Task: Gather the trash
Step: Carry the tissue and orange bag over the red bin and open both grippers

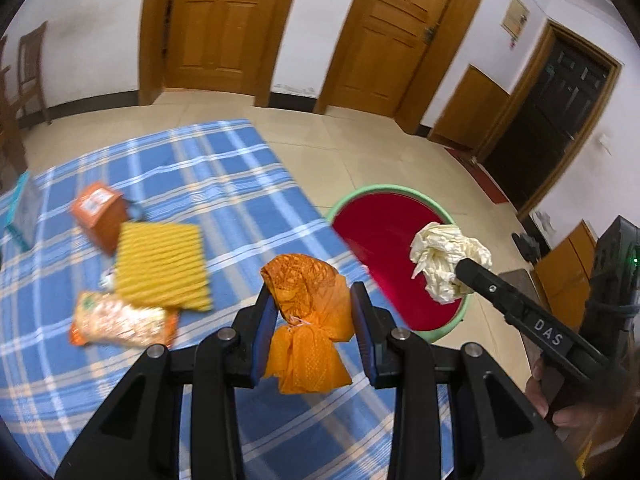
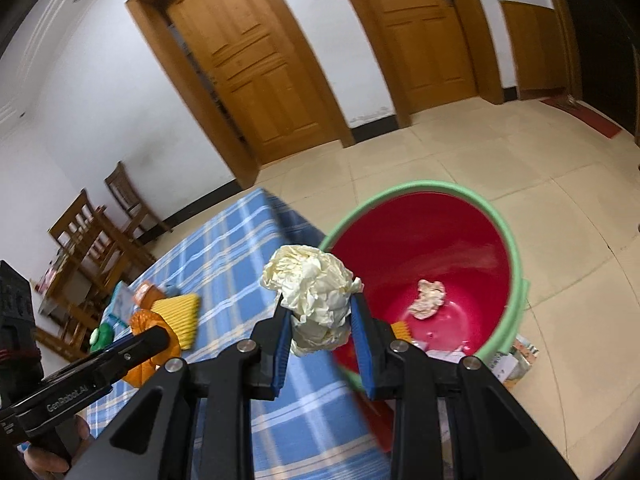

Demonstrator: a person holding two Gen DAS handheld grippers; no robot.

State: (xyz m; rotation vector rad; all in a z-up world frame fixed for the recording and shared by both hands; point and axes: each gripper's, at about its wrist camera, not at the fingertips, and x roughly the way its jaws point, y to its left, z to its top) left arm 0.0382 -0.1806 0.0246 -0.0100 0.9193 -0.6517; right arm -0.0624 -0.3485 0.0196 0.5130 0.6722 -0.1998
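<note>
Left claw (image 1: 314, 312) up front, blue pads clamped on an orange bag (image 1: 306, 320), knotted in the middle, hanging above the blue plaid table (image 1: 224, 184). Right claw (image 2: 318, 312) just the same, squeezing a crumpled cream paper wad (image 2: 310, 288), carried over the table's edge, right beside the bin rim. Seen from the left wrist, that wad (image 1: 448, 262) up in front of the bin's mouth, with a hand (image 1: 548, 396) on the right tool's grip at the lower right. Seen from the right wrist, left claw (image 2: 160, 338) low on the left, orange bag (image 2: 148, 356) bulging round its tip.

Further out on the table: shiny snack wrapper (image 1: 120, 320) lying flat, ribbed yellow pad (image 1: 162, 266) overlapping its far edge, orange box (image 1: 102, 216) touching the pad's far corner, pale blue carton (image 1: 24, 212) at the left border. All blurred.

Beyond the table's right edge, down on the tiled floor (image 1: 360, 140): red bin (image 2: 432, 280) with a green rim, one crumpled paper (image 2: 430, 298) already lying in the bottom. Printed packet (image 2: 516, 360) on the floor against the bin's right side, details unclear.

Far back: wooden chairs (image 2: 100, 228) at the left, two wooden doors (image 1: 224, 20) in the white wall.
</note>
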